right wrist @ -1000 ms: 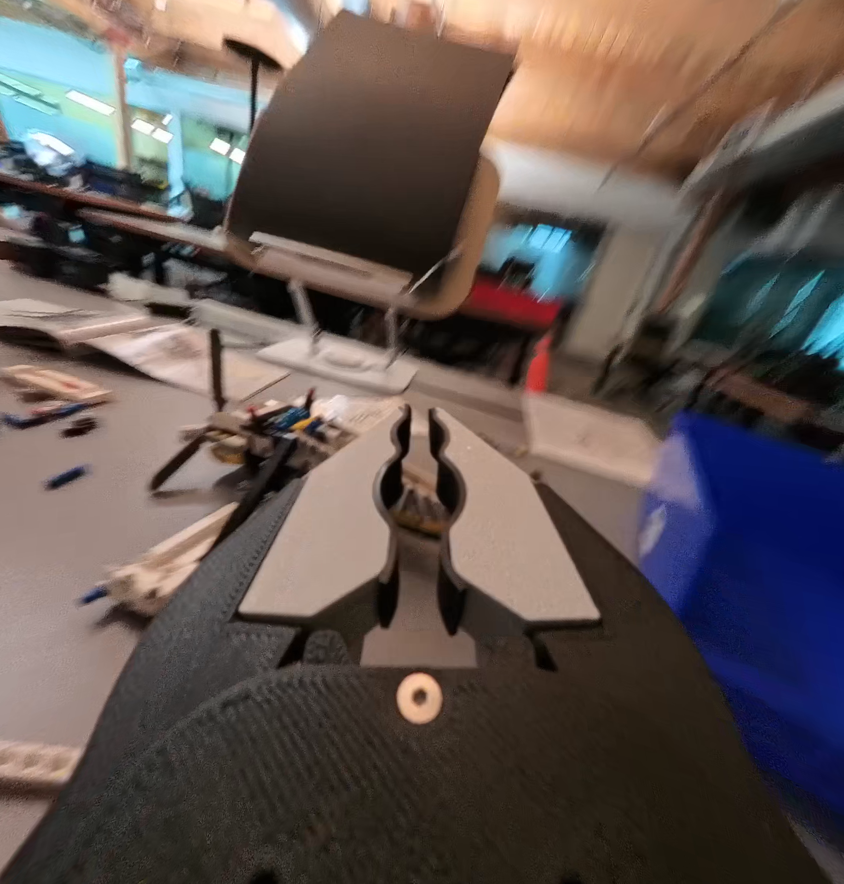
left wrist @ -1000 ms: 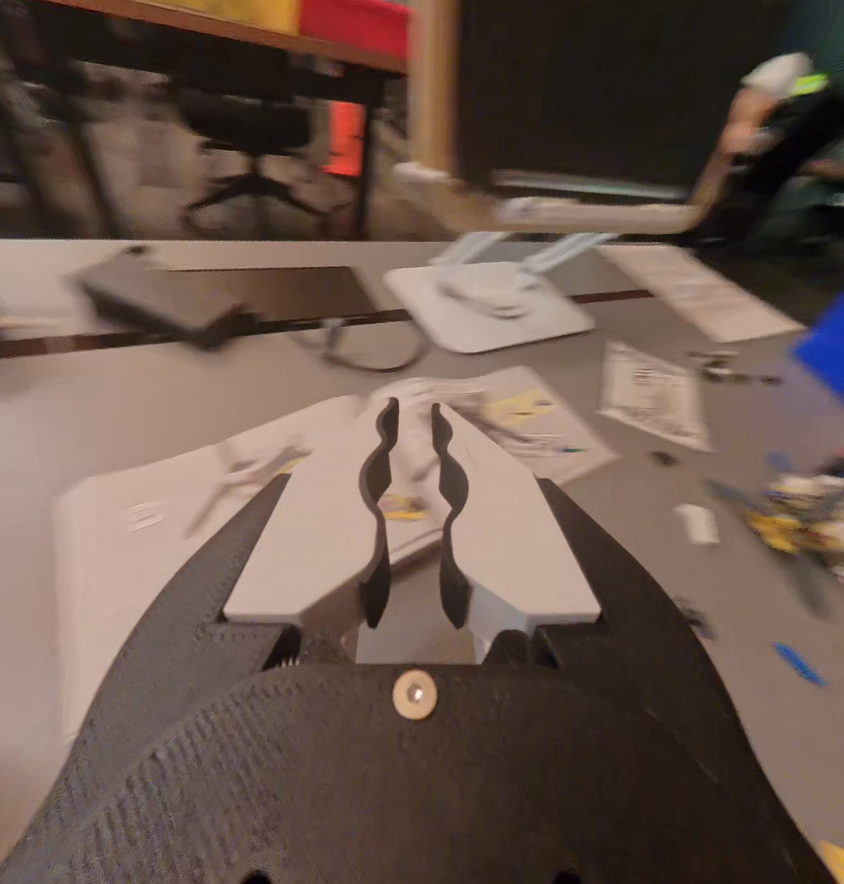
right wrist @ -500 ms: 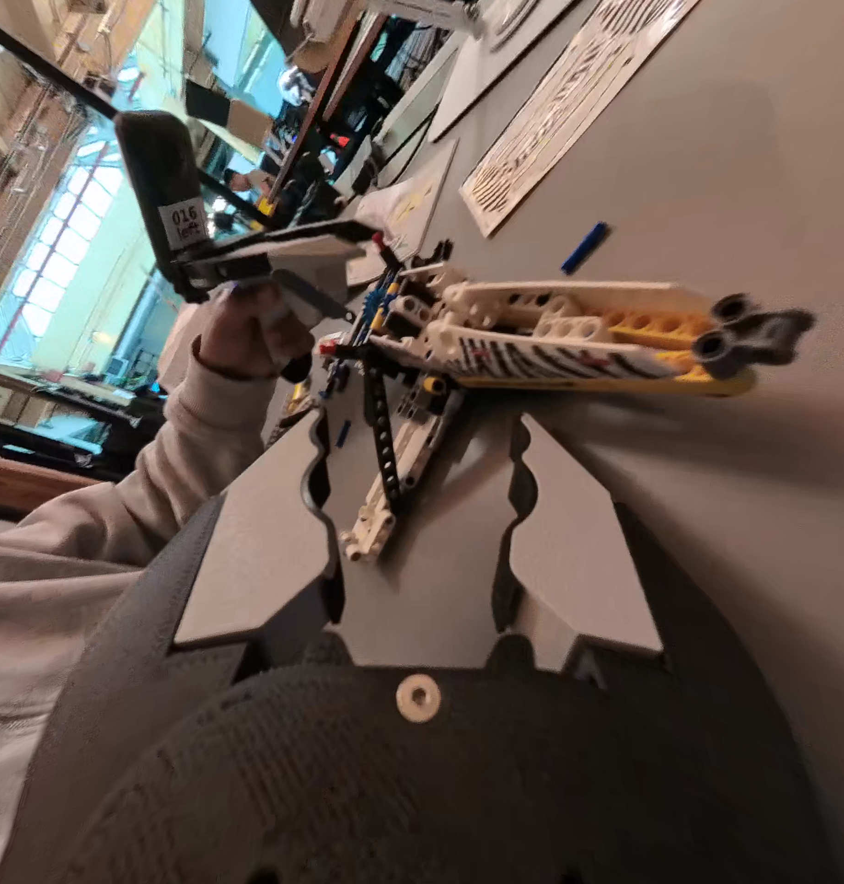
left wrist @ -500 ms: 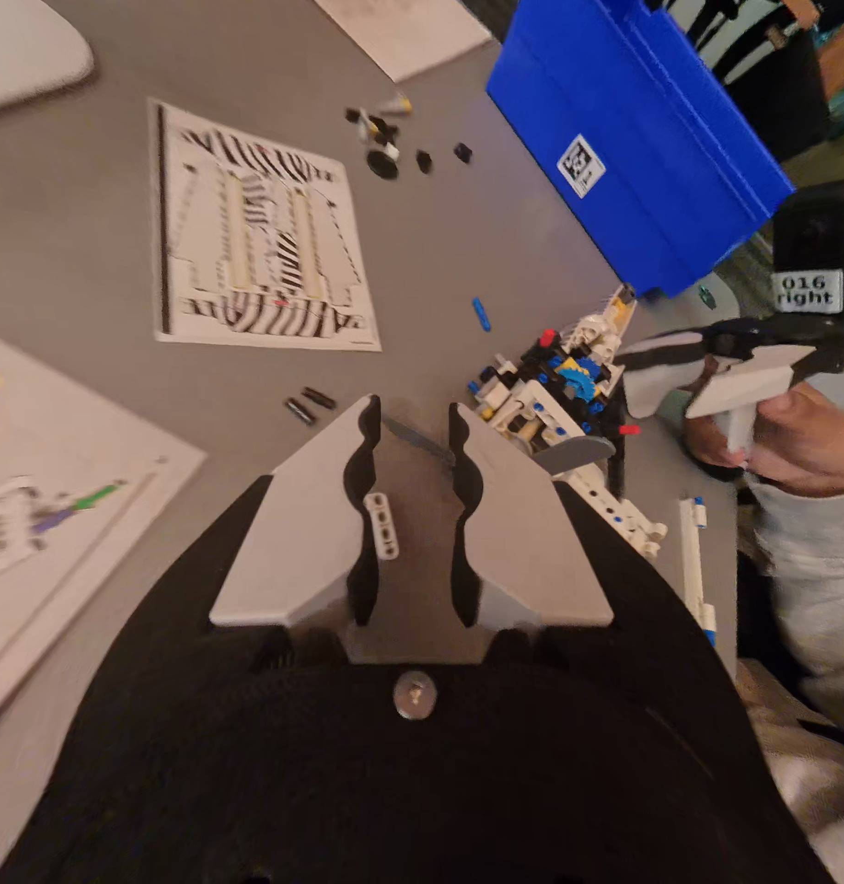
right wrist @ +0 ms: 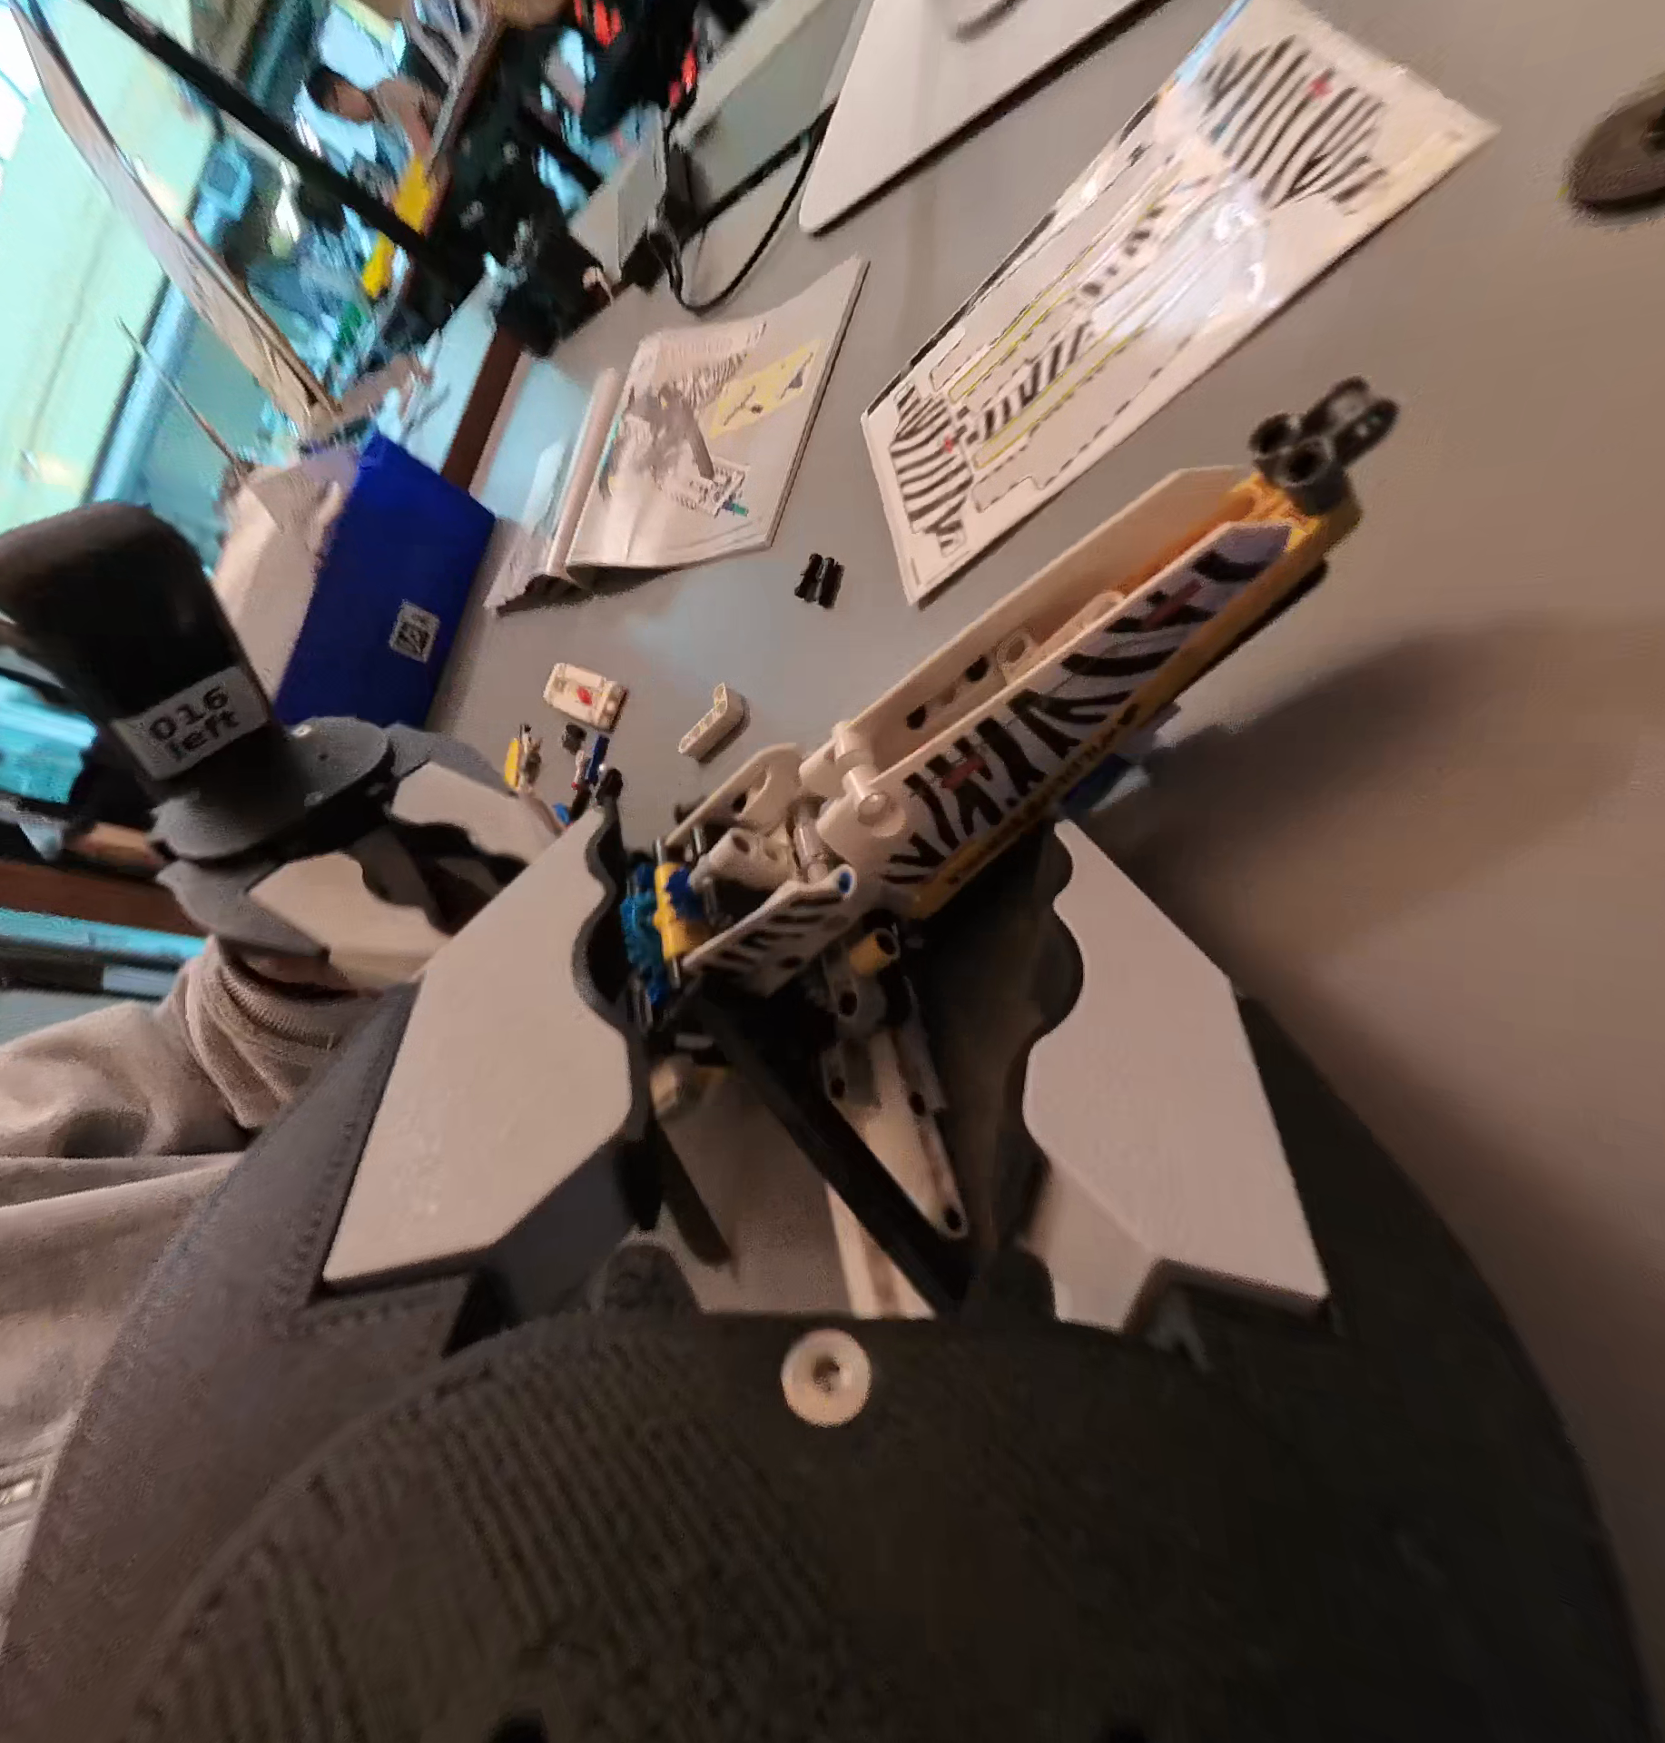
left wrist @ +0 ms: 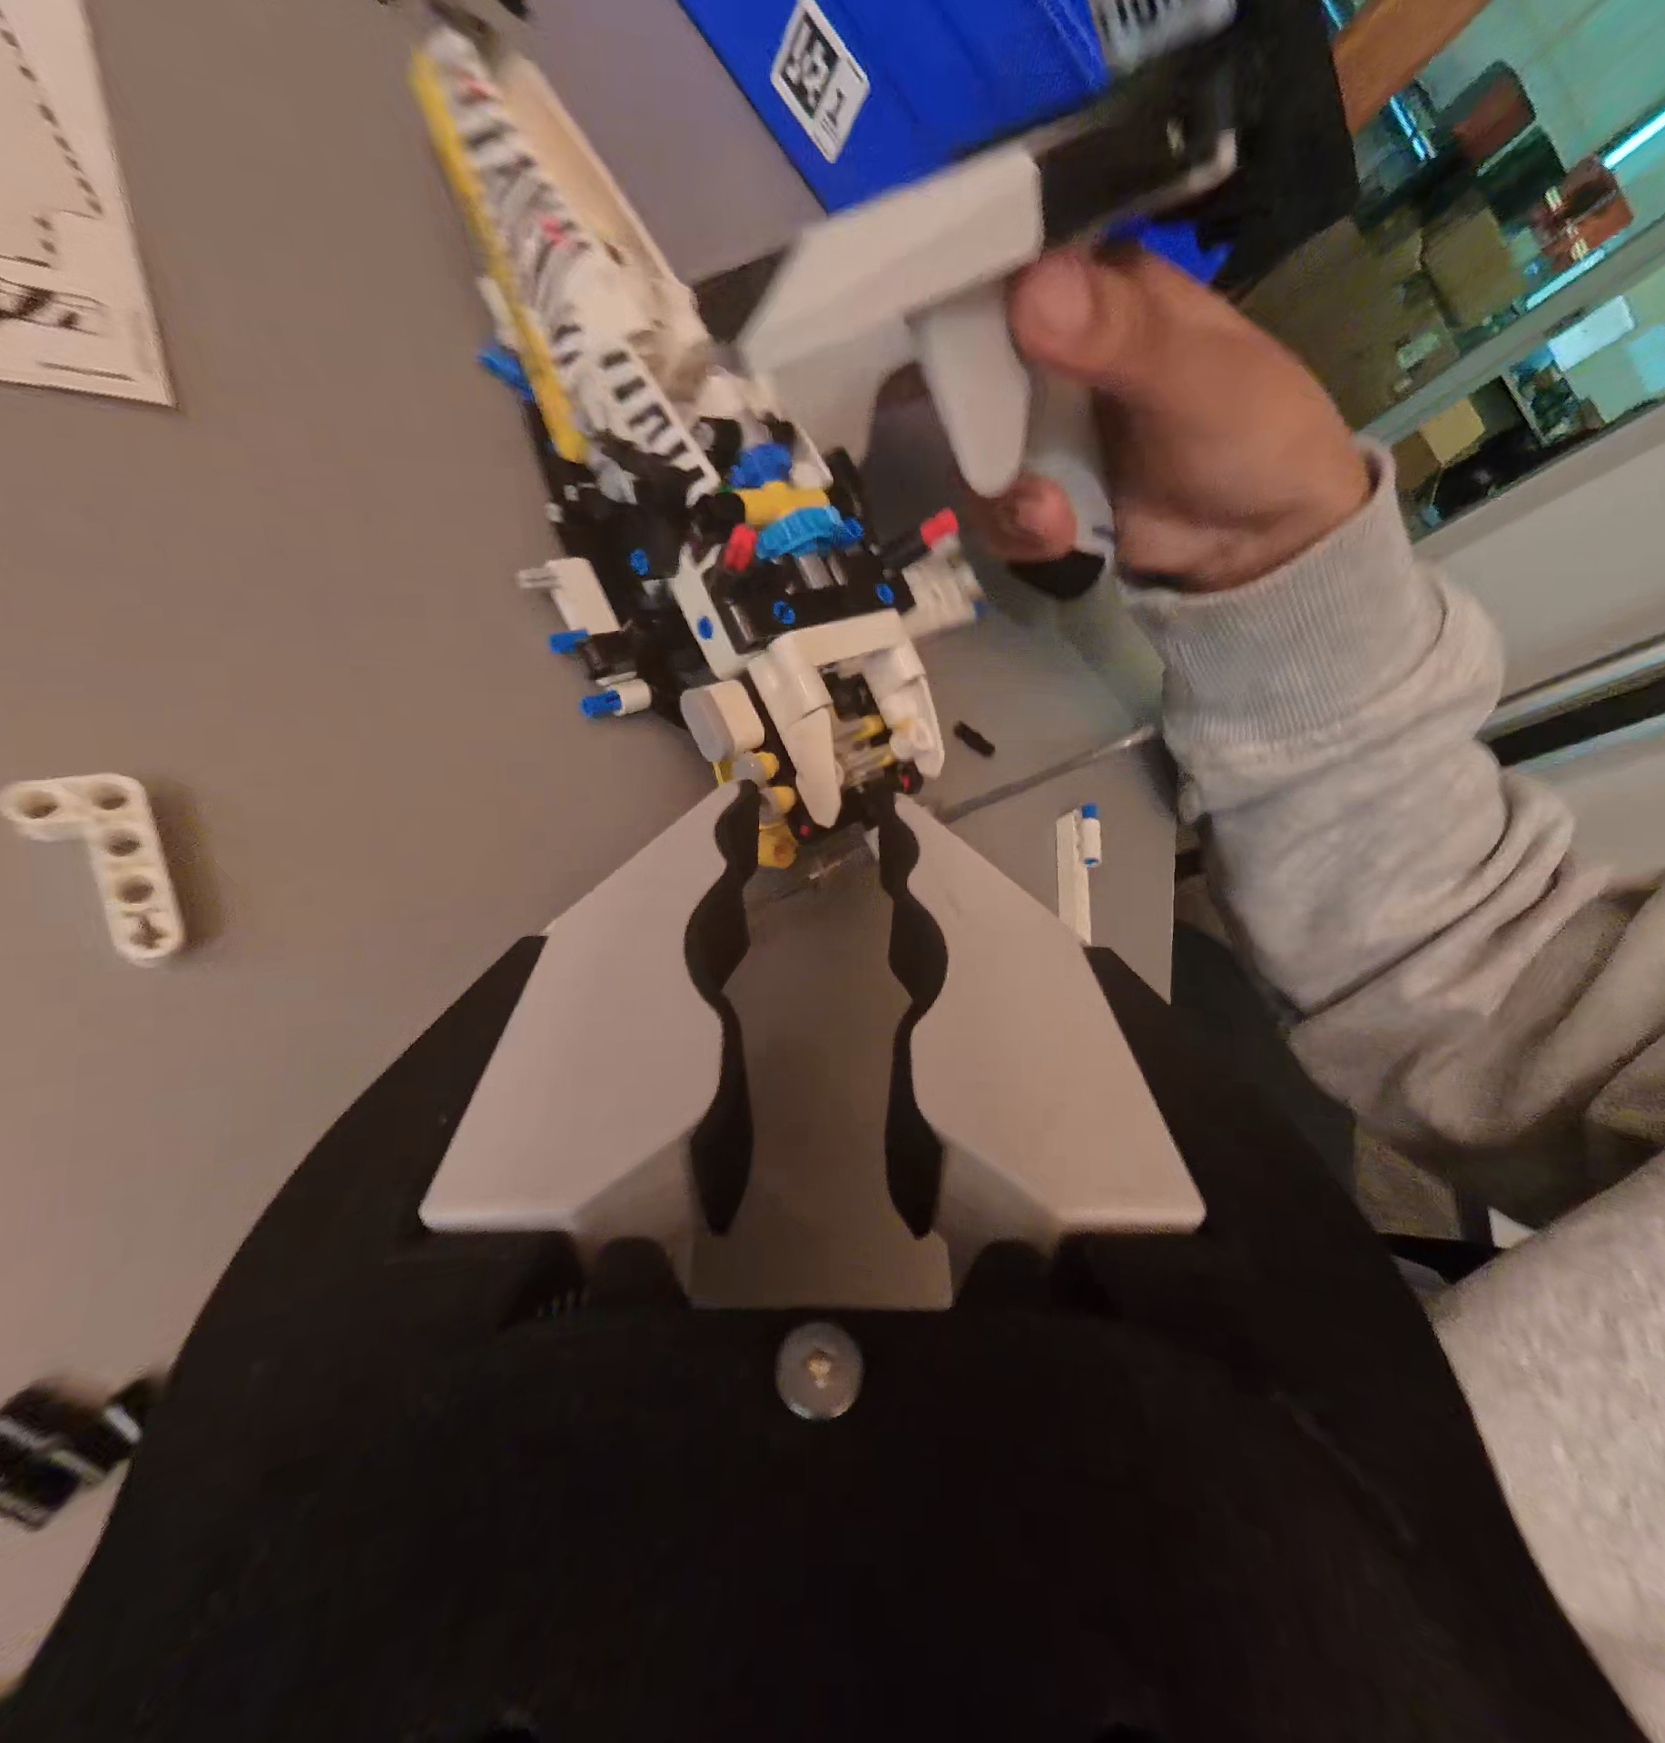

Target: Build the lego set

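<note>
Left hand-held gripper (left wrist: 810, 830): jaws apart, tips at model's near end.
Right hand-held gripper (right wrist: 833, 877): jaws wide apart, straddling model.
Model (right wrist: 1046, 717): lying on grey surface (right wrist: 1470, 849).
L-beam (left wrist: 102, 863): loose, left of model.

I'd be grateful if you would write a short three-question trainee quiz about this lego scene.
1. True or false: the right gripper has its fingers on either side of the lego model.
2. Which lies nearest the sticker sheet? A) blue bin B) two black pins C) L-shaped white beam
3. Fill in: the left gripper points at the model's ____ end.

Key: 1 true; 2 B; 3 near, gear-bearing
</note>
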`<state>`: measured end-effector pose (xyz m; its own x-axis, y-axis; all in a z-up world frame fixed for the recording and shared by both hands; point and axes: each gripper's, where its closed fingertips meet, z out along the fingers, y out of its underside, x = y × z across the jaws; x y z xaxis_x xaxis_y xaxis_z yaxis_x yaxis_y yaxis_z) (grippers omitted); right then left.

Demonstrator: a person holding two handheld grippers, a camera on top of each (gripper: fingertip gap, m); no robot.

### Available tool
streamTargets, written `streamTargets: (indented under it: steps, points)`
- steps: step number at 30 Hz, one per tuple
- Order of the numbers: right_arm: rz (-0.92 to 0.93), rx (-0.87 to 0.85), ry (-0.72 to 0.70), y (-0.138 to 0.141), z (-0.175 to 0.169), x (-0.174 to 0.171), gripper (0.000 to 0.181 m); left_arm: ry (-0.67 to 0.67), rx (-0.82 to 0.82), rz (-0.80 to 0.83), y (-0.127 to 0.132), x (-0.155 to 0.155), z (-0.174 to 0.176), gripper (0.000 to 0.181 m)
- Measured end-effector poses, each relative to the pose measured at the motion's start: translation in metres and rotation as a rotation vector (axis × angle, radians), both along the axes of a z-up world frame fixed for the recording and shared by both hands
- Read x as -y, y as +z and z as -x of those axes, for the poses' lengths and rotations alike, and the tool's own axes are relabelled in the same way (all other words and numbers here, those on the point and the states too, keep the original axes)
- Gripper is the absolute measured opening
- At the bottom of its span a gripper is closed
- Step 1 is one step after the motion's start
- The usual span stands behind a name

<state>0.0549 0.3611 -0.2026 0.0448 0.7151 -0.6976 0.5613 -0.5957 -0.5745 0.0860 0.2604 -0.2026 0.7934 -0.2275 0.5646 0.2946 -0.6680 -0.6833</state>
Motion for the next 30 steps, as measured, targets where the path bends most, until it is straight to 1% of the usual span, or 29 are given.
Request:
streamTargets:
  steps: [4,7,11,15,18,21,24,27,30]
  points:
    - [-0.075,0.113,0.13,-0.005,0.019,0.015,0.082,-0.012,-0.042,-0.003,-0.008,0.006,-0.011,0.025]
    - [-0.157,0.181,0.199,-0.009,0.027,0.027,0.08,0.002,-0.013,-0.019,-0.003,0.015,-0.009,0.025]
    - [-0.244,0.228,0.252,-0.015,0.033,0.042,0.075,0.076,0.003,-0.083,0.008,0.028,0.012,0.024]
    - [-0.259,0.225,0.294,-0.015,0.037,0.058,0.076,0.176,0.025,-0.174,0.024,0.043,0.041,0.024]
    - [-0.274,0.224,0.339,-0.014,0.036,0.072,0.073,0.234,0.033,-0.224,0.029,0.055,0.058,0.023]
    - [-0.317,0.246,0.365,-0.015,0.034,0.08,0.072,0.275,0.032,-0.249,0.029,0.064,0.069,0.023]
    - [-0.382,0.269,0.372,-0.015,0.032,0.085,0.073,0.282,0.029,-0.266,0.03,0.067,0.072,0.023]
    - [-0.442,0.276,0.359,-0.015,0.031,0.086,0.073,0.279,0.028,-0.285,0.033,0.067,0.07,0.023]
    - [-0.453,0.259,0.338,-0.013,0.03,0.087,0.072,0.269,0.008,-0.289,0.032,0.067,0.067,0.023]
